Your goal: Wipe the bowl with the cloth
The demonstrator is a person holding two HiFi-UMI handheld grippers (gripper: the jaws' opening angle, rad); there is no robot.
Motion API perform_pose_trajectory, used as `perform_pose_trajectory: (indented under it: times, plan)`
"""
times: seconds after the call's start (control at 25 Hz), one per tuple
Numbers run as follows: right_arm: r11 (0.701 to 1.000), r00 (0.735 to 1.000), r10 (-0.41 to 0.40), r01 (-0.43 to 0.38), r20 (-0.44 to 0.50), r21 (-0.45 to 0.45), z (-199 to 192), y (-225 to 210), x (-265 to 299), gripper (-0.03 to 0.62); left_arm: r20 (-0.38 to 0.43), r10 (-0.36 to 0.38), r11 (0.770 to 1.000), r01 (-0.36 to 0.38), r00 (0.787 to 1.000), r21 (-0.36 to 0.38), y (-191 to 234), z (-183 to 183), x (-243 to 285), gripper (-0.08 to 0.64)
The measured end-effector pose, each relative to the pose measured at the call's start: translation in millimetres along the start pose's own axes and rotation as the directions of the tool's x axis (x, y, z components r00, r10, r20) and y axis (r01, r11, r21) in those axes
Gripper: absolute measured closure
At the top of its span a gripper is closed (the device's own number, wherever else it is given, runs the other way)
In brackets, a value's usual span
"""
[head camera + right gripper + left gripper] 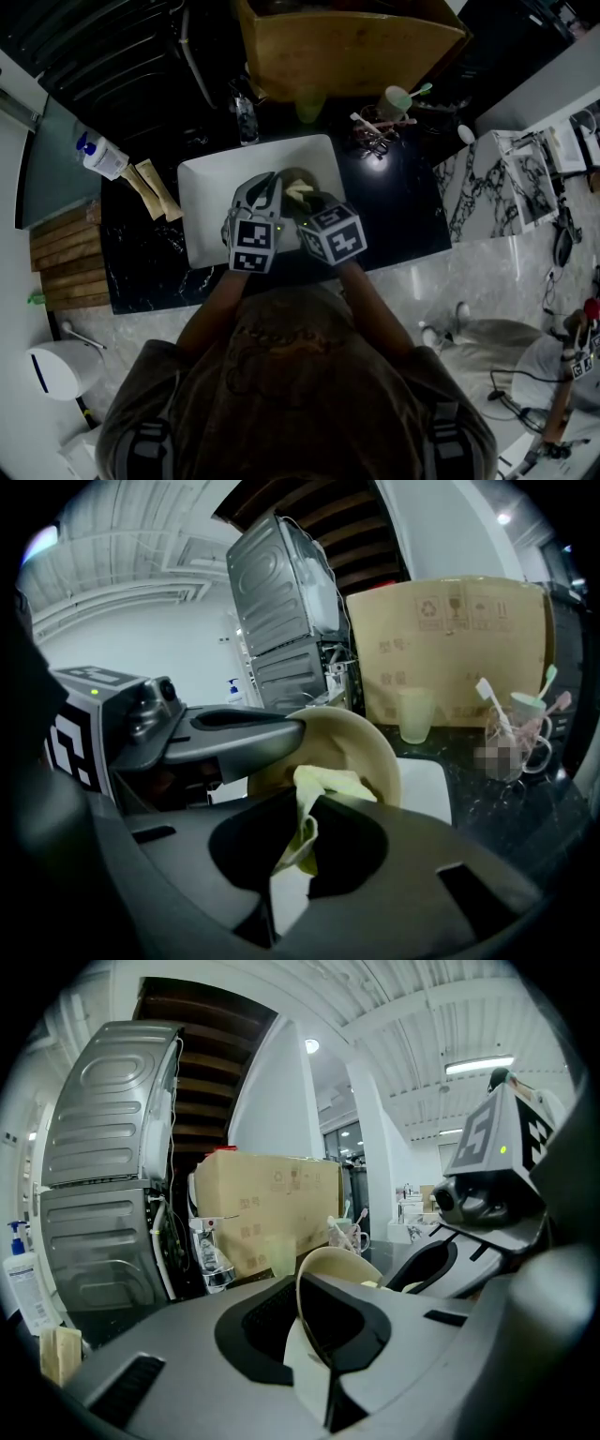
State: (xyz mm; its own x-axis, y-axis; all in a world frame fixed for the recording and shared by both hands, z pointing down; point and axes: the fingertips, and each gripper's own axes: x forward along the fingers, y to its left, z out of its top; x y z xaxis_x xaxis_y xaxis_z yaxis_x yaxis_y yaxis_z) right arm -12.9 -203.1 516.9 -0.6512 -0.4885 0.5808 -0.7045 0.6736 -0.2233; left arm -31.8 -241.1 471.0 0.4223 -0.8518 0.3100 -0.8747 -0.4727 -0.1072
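Observation:
A cream bowl (323, 1274) is held tilted on edge above the white sink (202, 187), with my left gripper (328, 1354) shut on its rim. In the right gripper view the bowl (361, 747) faces me with its inside showing. My right gripper (300, 855) is shut on a pale yellow-green cloth (314, 803), whose free end lies against the bowl's inside. In the head view both grippers meet over the sink, the left gripper (258, 220) beside the right gripper (323, 220), with the bowl (295, 183) and cloth (302, 192) between them.
A faucet (246, 117) stands behind the sink. A cardboard box (347, 42) is at the back. A cup with toothbrushes (394, 101) and a wire rack (375, 136) sit to the right on the black counter (141, 253). A soap bottle (103, 155) is at the left.

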Motion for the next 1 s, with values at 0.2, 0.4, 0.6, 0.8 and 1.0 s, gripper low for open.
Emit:
perform_pose_trajectory:
  times: [0.2,0.4,0.6,0.8,1.0]
  plan:
    - [0.999,0.999,0.034,-0.034,0.011,0.007,4,8,4,0.566,0.003,-0.002,1.0,0.002,1.0,0.0,0,1,-1,0.529]
    - [0.996,0.996,0.079,-0.081,0.038,0.036,11,14,7,0.566,0.002,-0.01,1.0,0.01,1.0,-0.002,-1,2,0,0.529]
    - [0.994,0.993,0.087,-0.091,0.077,0.055,17,11,6,0.568,0.011,-0.014,1.0,0.014,1.0,-0.008,-2,5,-1,0.529]
    - [0.995,0.99,0.064,-0.073,0.123,0.068,23,7,4,0.569,0.019,-0.014,1.0,0.014,1.0,-0.013,-1,6,0,0.53]
    - [0.995,0.986,0.039,-0.054,0.162,0.086,31,-2,-2,0.569,0.008,-0.021,1.0,0.021,1.0,-0.021,-3,4,1,0.531]
